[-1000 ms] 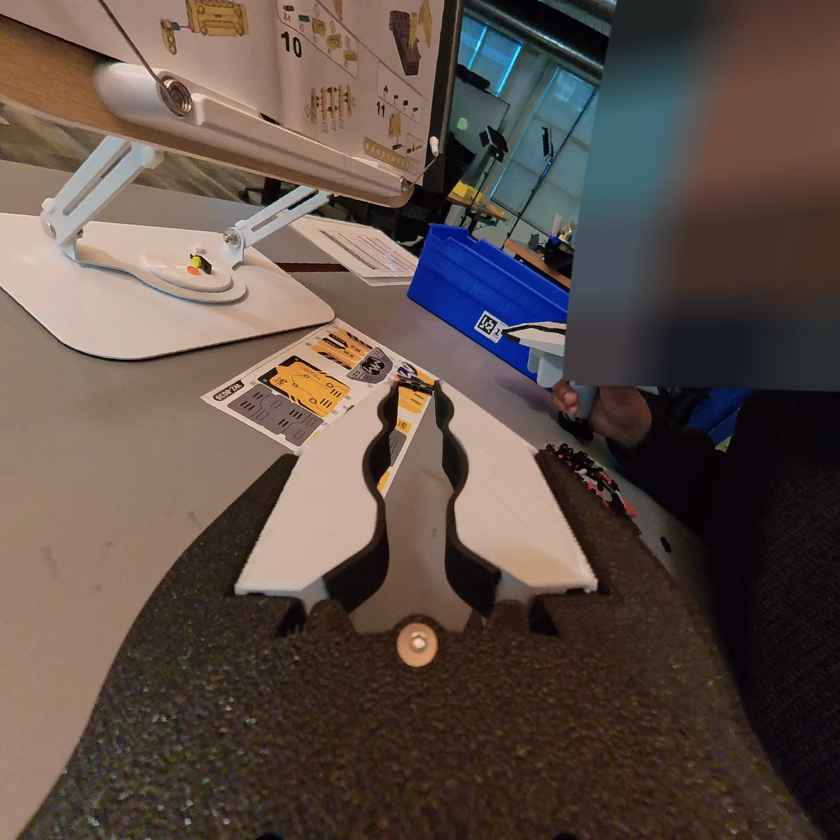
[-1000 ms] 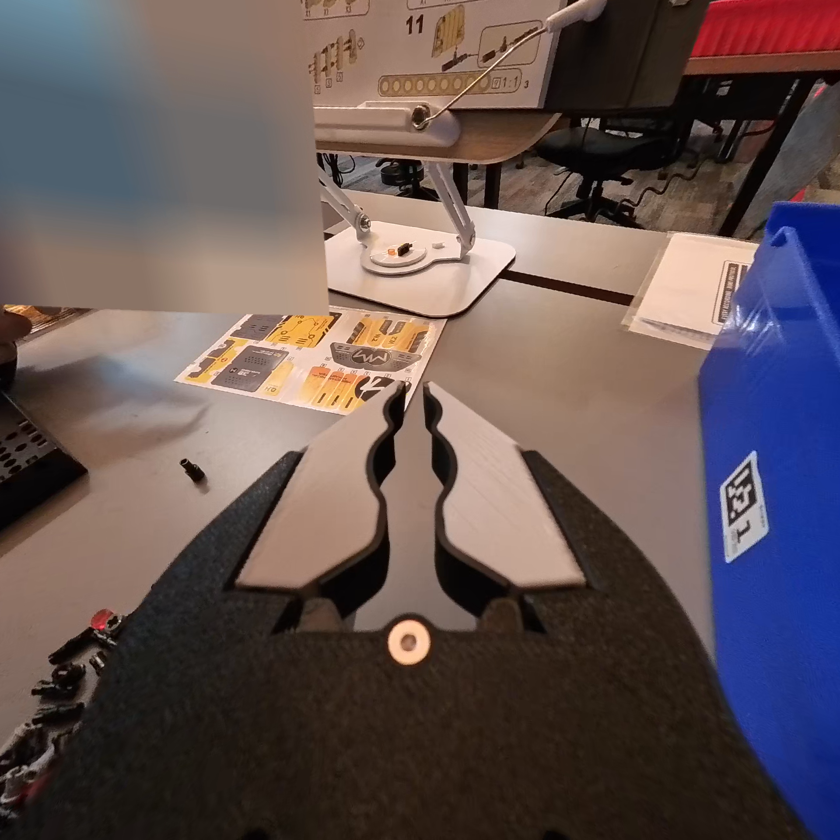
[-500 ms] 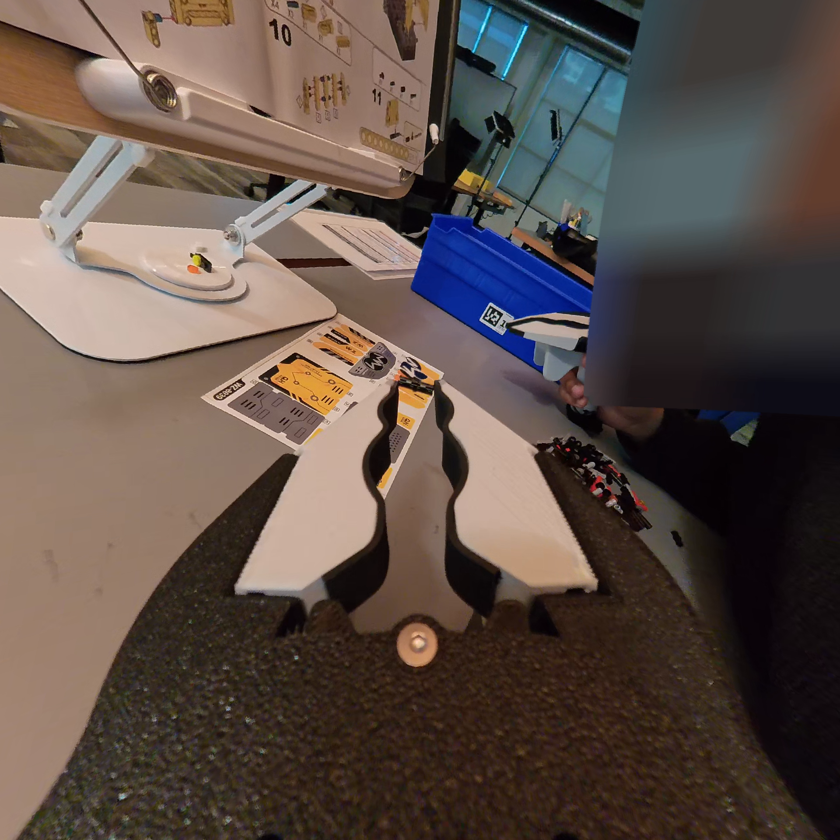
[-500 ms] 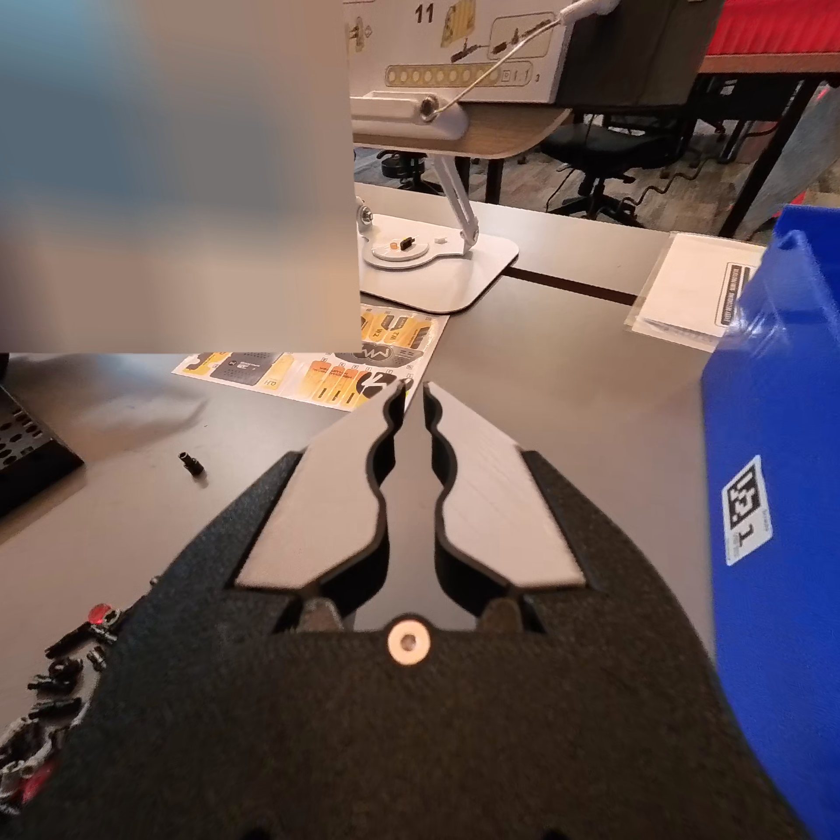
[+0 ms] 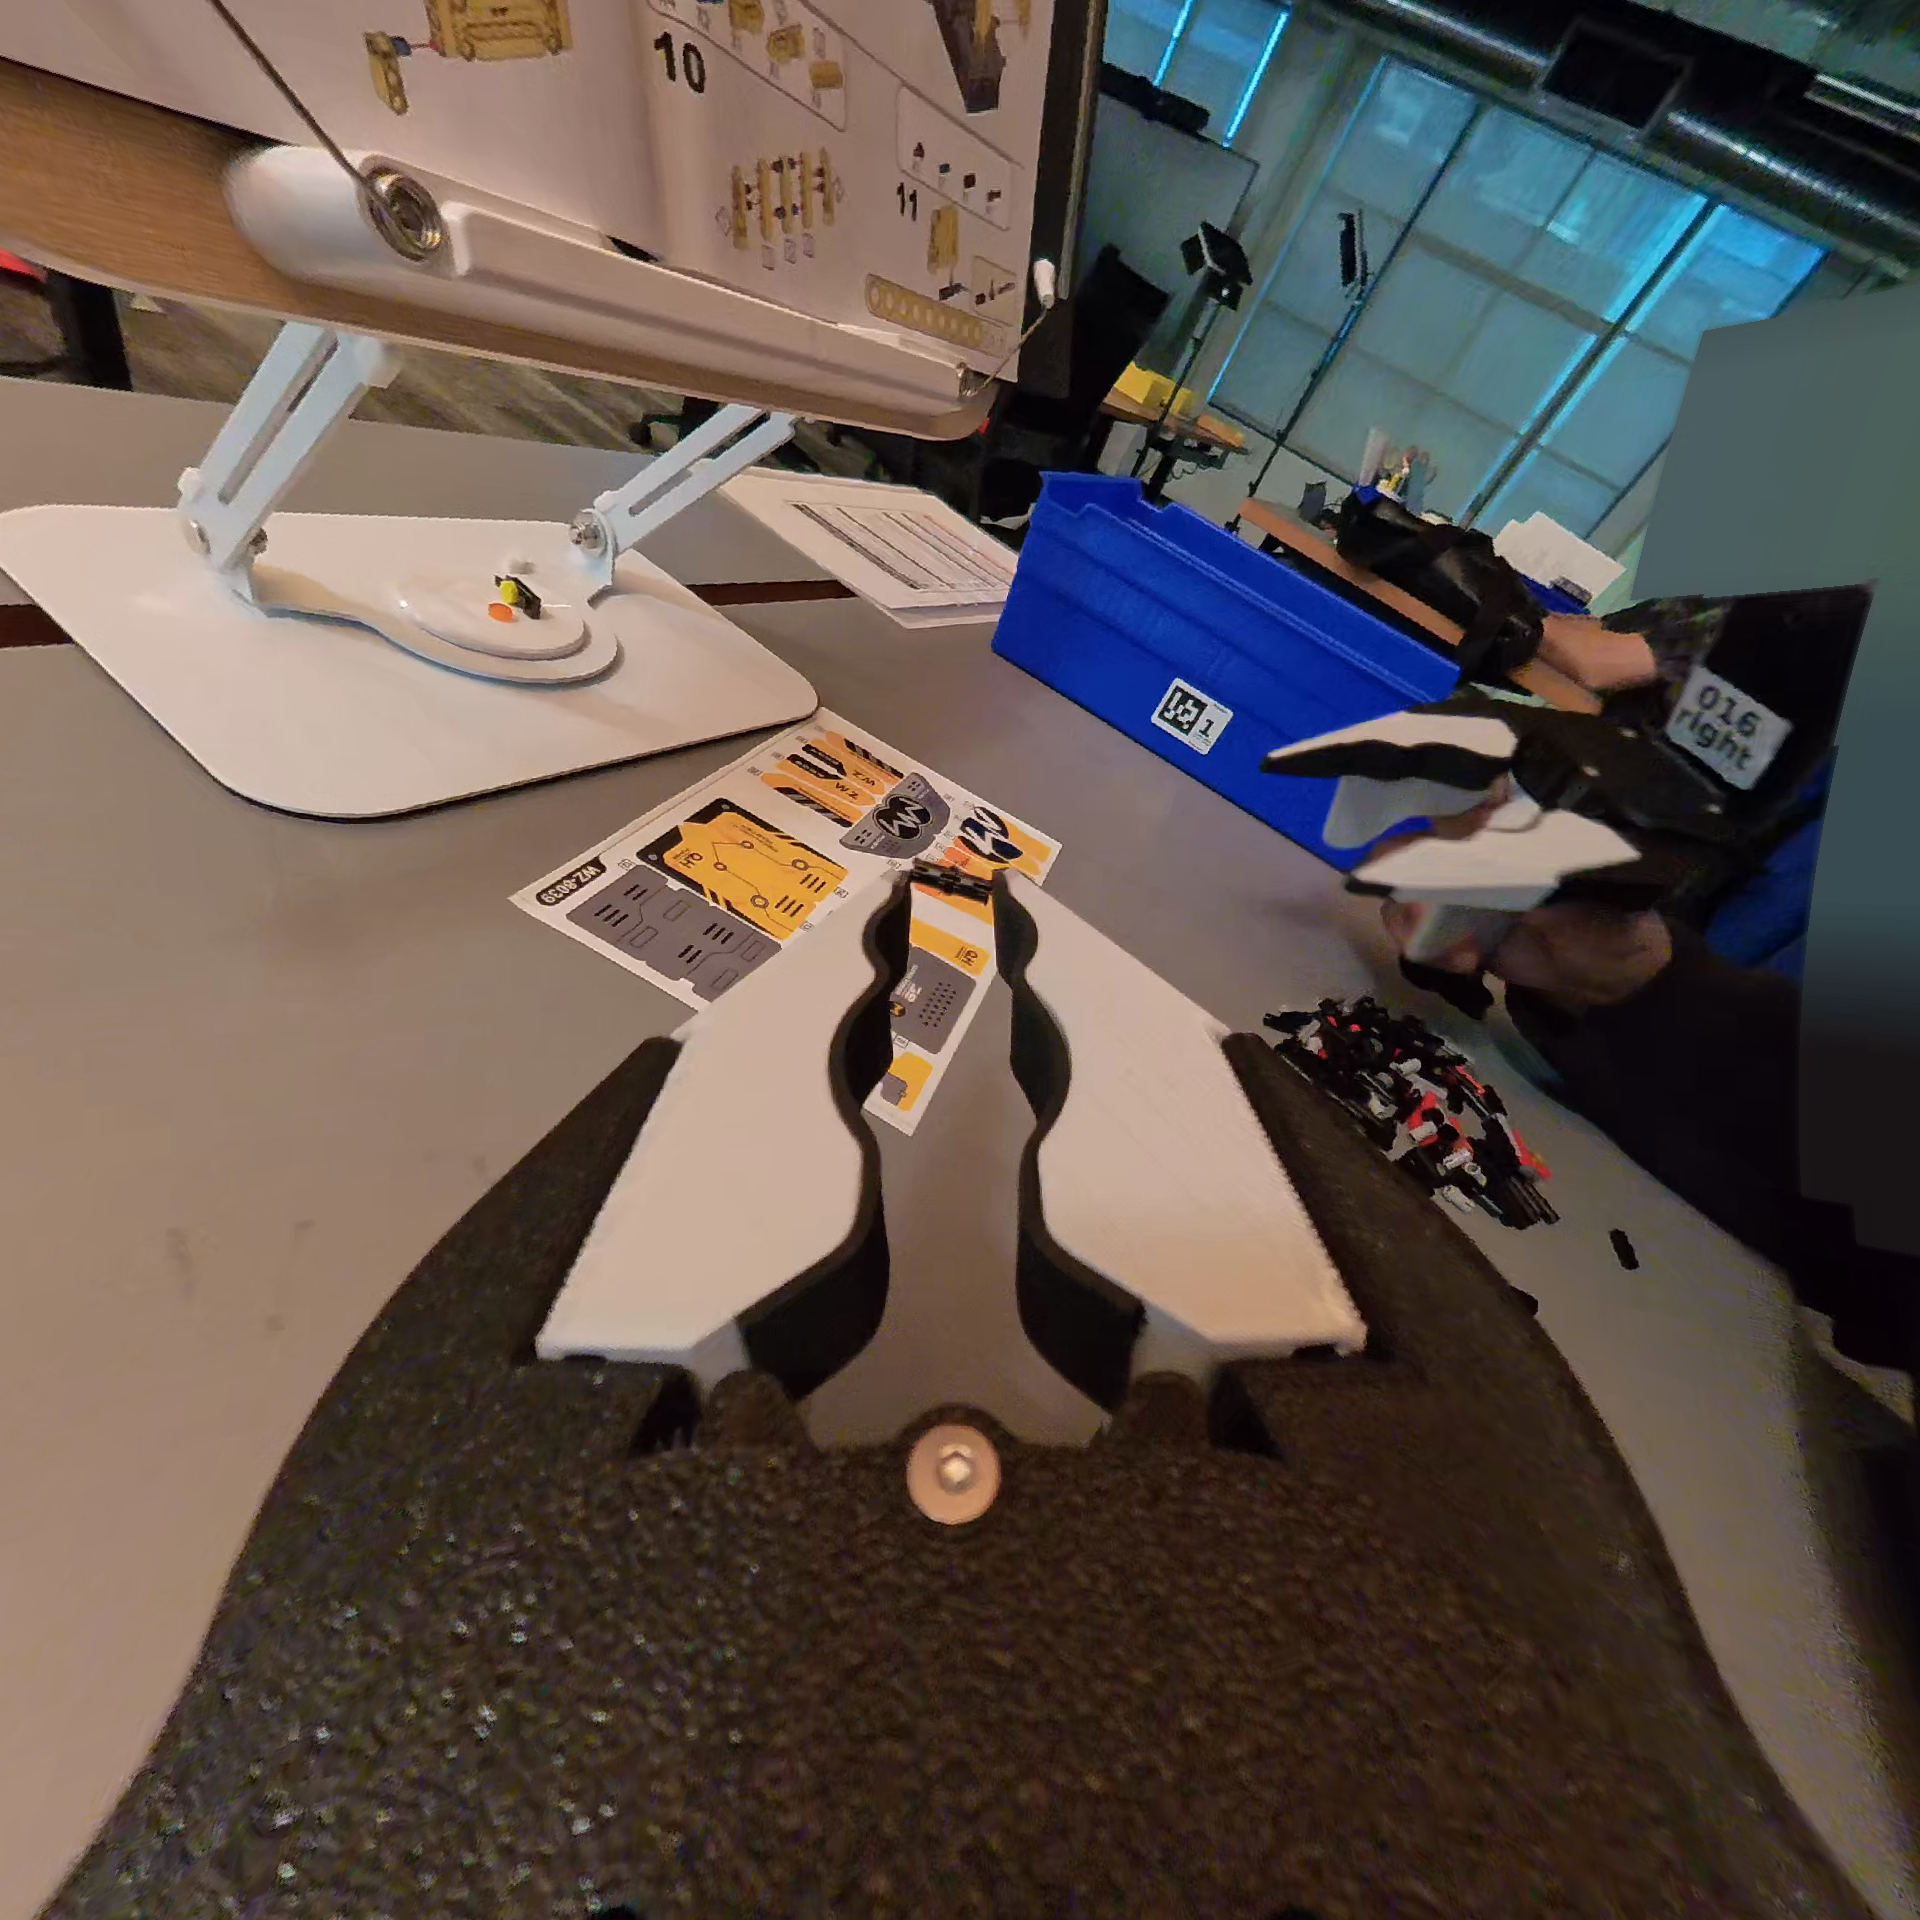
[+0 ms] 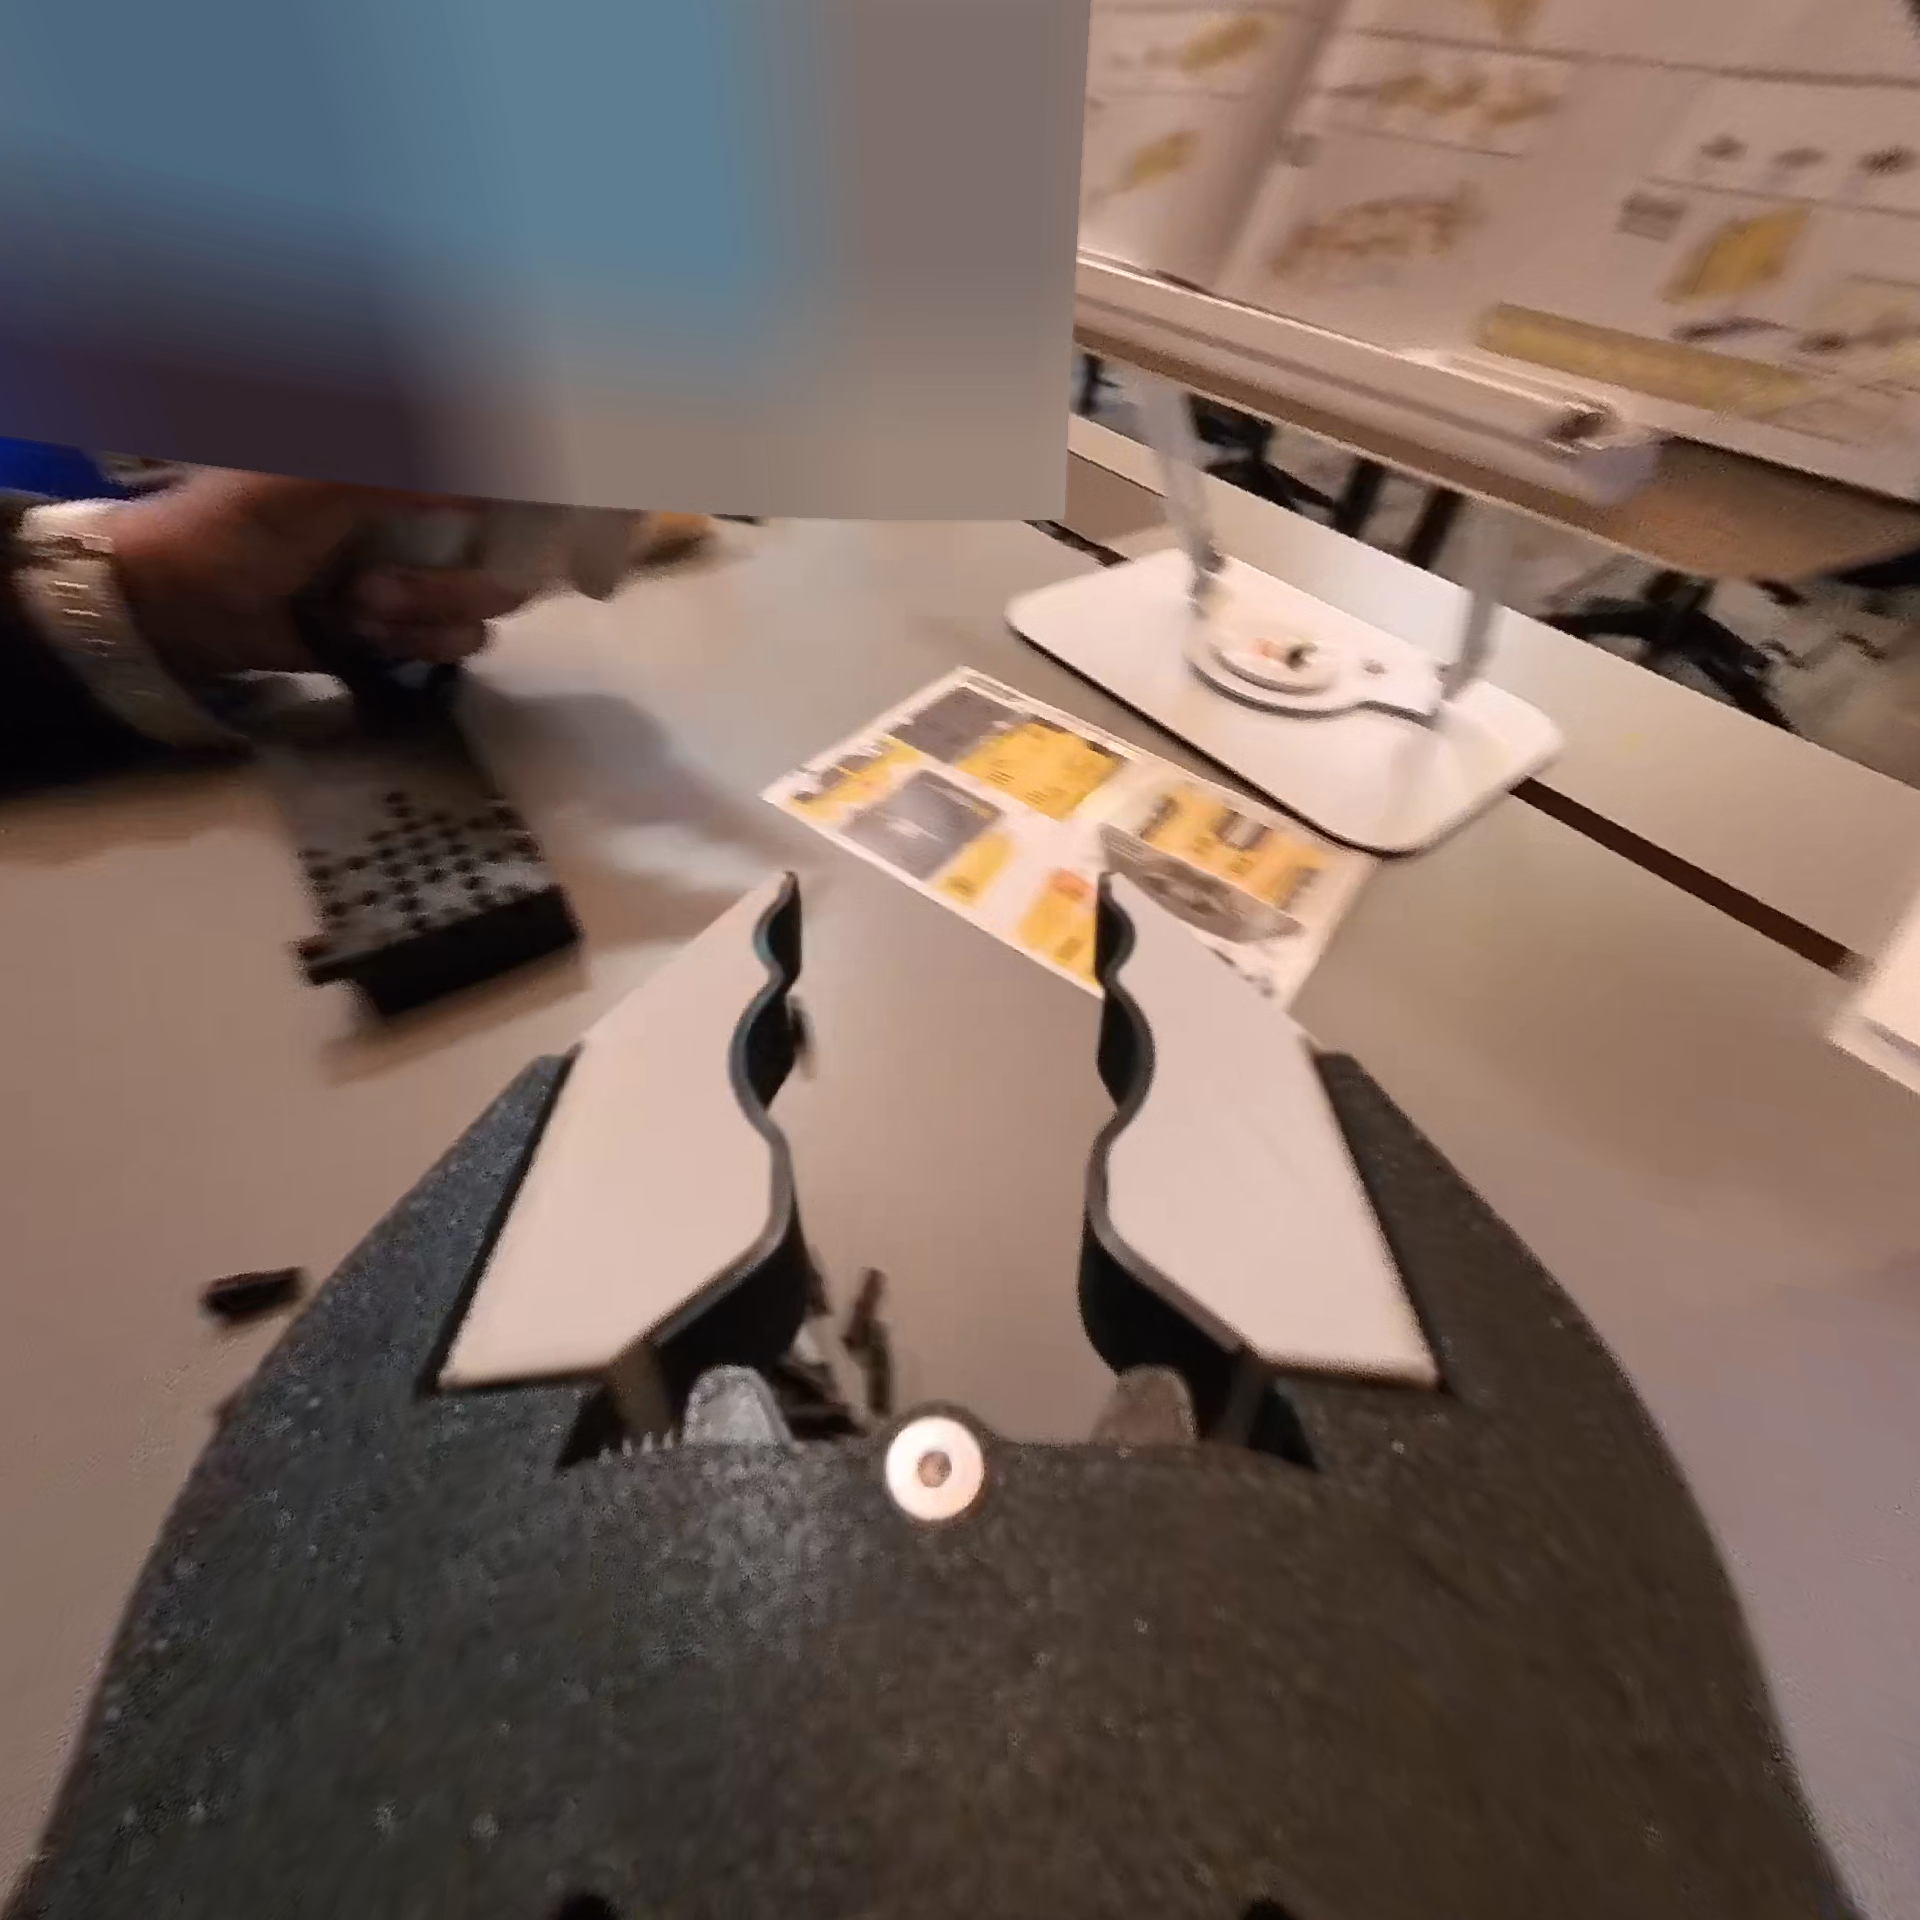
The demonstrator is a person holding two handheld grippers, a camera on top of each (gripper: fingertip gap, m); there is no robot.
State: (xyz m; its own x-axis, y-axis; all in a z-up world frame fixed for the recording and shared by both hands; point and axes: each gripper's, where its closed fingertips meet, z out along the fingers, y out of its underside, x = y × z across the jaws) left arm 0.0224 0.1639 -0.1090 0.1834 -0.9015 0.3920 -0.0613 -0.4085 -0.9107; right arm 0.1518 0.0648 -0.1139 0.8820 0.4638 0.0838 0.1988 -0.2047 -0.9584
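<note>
My left gripper [image 5: 948,883] is almost shut, with a small black pin [image 5: 948,879] pinched crosswise between its tips. It hovers over a yellow and grey sticker sheet [image 5: 769,873] on the grey table [image 5: 260,1039]. My right gripper [image 6: 945,894] is open and empty, low over the table, with the sticker sheet [image 6: 1049,800] just beyond its tips. It also shows in the left wrist view [image 5: 1309,826], open, held by a hand above a pile of small black and red parts [image 5: 1403,1101]. A black perforated plate [image 6: 426,883] lies left of the right gripper.
A white book stand [image 5: 395,665] holding an open instruction booklet [image 5: 779,125] stands behind the sticker sheet. A blue bin [image 5: 1195,644] and a sleeved paper [image 5: 894,540] sit at the back right. A loose black pin [image 6: 249,1291] lies at the left. A person's hand [image 6: 312,592] rests near the plate. The gap from one gripper's tips to the other's is roughly 15 centimeters.
My right gripper has opened wide and swung left, so the blue bin has left its view and the black plate shows. My left gripper still holds the pin and has barely moved.
</note>
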